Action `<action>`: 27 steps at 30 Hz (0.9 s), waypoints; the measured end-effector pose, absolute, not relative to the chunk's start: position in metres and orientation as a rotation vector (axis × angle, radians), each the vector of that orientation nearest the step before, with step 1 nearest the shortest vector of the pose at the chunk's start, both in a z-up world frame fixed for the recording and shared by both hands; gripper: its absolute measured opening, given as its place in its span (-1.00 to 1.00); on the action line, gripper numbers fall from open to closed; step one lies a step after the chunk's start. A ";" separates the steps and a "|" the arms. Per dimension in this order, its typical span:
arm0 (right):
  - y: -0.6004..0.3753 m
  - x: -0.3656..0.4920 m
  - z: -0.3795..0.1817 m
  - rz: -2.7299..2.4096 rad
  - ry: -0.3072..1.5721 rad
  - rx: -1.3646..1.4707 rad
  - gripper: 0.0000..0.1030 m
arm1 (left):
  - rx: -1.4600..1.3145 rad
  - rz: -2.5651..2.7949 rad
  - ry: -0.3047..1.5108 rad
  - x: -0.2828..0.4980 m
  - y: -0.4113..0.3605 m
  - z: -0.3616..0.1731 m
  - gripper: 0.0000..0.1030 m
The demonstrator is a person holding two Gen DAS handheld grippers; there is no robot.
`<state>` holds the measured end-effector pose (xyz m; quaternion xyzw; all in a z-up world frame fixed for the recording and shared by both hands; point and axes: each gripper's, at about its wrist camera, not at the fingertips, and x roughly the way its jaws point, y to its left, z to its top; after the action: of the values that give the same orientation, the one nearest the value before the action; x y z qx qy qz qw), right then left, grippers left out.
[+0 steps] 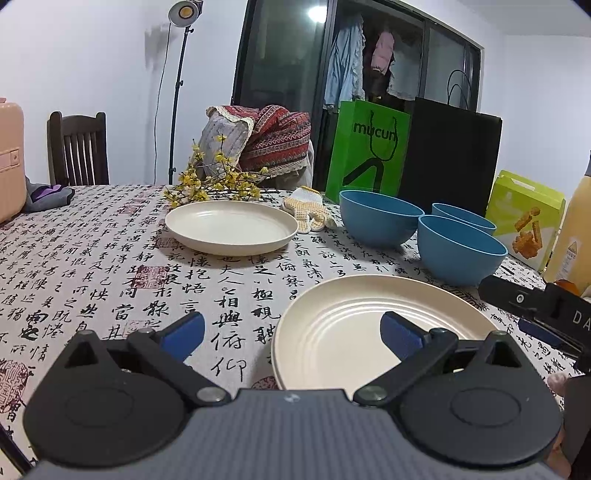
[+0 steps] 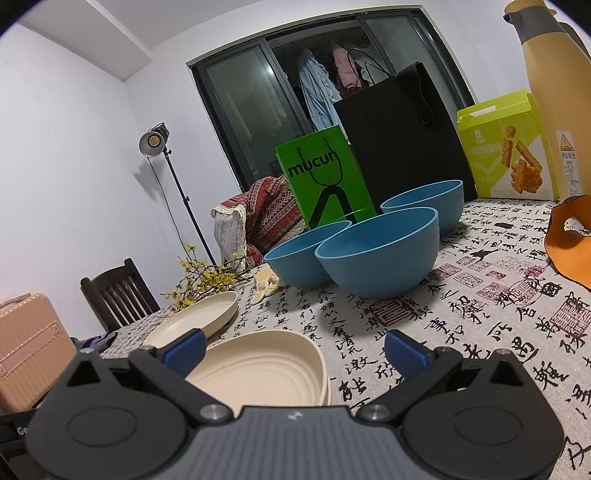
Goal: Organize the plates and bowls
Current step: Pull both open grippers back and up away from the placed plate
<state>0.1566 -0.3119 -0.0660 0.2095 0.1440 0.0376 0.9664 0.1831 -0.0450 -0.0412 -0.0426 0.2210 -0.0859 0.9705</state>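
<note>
Two cream plates point(image 1: 231, 227) point(image 1: 369, 332) lie apart w/ three blue bowls point(image 1: 380, 221) point(image 1: 461, 247) point(image 1: 463, 218) loose on the tablecloth point(image 1: 110, 258), nothing stacked yet, so task looks barely begun; left gripper point(image 1: 291, 330) & right gripper point(image 2: 295, 349) both spread wide, holding nothing.

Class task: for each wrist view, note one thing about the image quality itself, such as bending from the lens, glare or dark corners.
Left wrist view: the studio lamp and a ceiling-light reflection in the glass door glare white; corners go black. Right wrist view: fisheye bends the door frame into an arc and warps the near plate.
</note>
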 end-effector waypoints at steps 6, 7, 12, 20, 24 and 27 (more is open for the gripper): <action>-0.312 0.157 -0.066 0.076 0.291 0.424 1.00 | -0.089 -0.173 0.445 0.183 -0.045 -0.040 1.00; -0.312 0.157 -0.066 0.076 0.291 0.424 1.00 | -0.089 -0.173 0.444 0.183 -0.045 -0.040 1.00; -0.312 0.157 -0.066 0.076 0.296 0.426 1.00 | -0.087 -0.175 0.439 0.183 -0.045 -0.039 1.00; -0.312 0.158 -0.067 0.069 0.297 0.434 1.00 | -0.100 -0.171 0.443 0.184 -0.044 -0.040 1.00; -0.312 0.159 -0.067 0.061 0.311 0.433 1.00 | -0.101 -0.181 0.460 0.186 -0.044 -0.040 1.00; -0.311 0.159 -0.066 0.052 0.308 0.428 1.00 | -0.122 -0.196 0.459 0.186 -0.042 -0.038 1.00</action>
<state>0.1591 -0.3113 -0.0661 0.2115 0.1520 0.0258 0.9651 0.1855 -0.0419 -0.0383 -0.0601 0.2271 -0.0969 0.9672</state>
